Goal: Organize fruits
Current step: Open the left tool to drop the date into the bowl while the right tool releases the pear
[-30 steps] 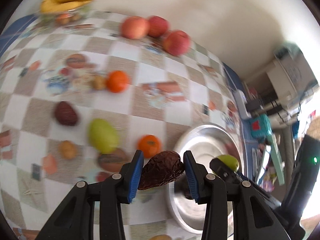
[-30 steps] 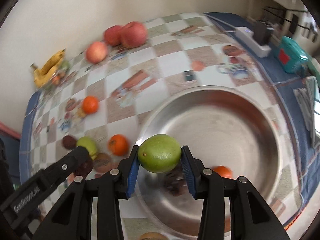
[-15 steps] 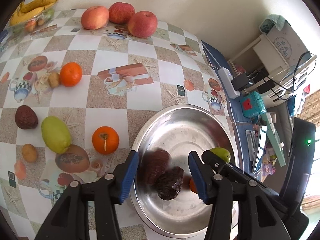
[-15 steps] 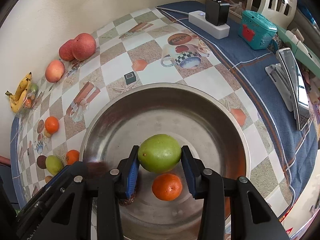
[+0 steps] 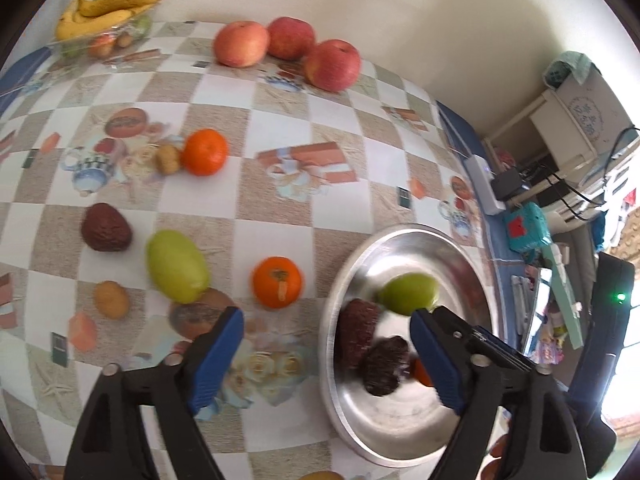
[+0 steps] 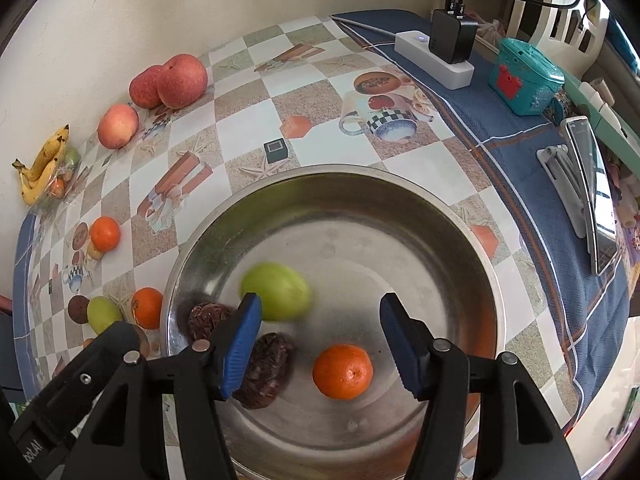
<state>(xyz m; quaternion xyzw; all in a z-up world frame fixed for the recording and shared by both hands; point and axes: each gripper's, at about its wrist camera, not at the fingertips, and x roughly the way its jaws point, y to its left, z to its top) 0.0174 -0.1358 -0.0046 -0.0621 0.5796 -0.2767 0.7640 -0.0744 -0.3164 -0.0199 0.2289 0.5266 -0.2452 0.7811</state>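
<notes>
My left gripper point(image 5: 326, 320) hangs over the left rim of the steel bowl point(image 5: 332, 360), jaws opening wide with nothing between them. My right gripper point(image 6: 320, 308) is above the bowl point(image 6: 328, 172), its jaws also opening. A blurred green fruit point(image 6: 276, 290) lies loose in the bowl just past its left pad, free of both pads. Also in the bowl are two dark brown fruits point(image 6: 266, 368) point(image 6: 208, 318) and a tangerine point(image 6: 342, 370). On the table lie two tangerines point(image 5: 276, 282) point(image 5: 204, 152), a green fruit point(image 5: 178, 266) and a brown fruit point(image 5: 106, 227).
Three apples point(image 5: 288, 46) and a tray with bananas point(image 5: 108, 6) sit along the wall. Two small tan fruits point(image 5: 111, 299) point(image 5: 167, 159) lie on the checked cloth. Right of the bowl are a power strip point(image 6: 436, 56), a teal box point(image 6: 528, 76) and a phone on a stand point(image 6: 592, 196).
The left gripper let its dark brown fruit go into the bowl and opened wide. The right gripper moved over the bowl, opened, and its green fruit dropped in.
</notes>
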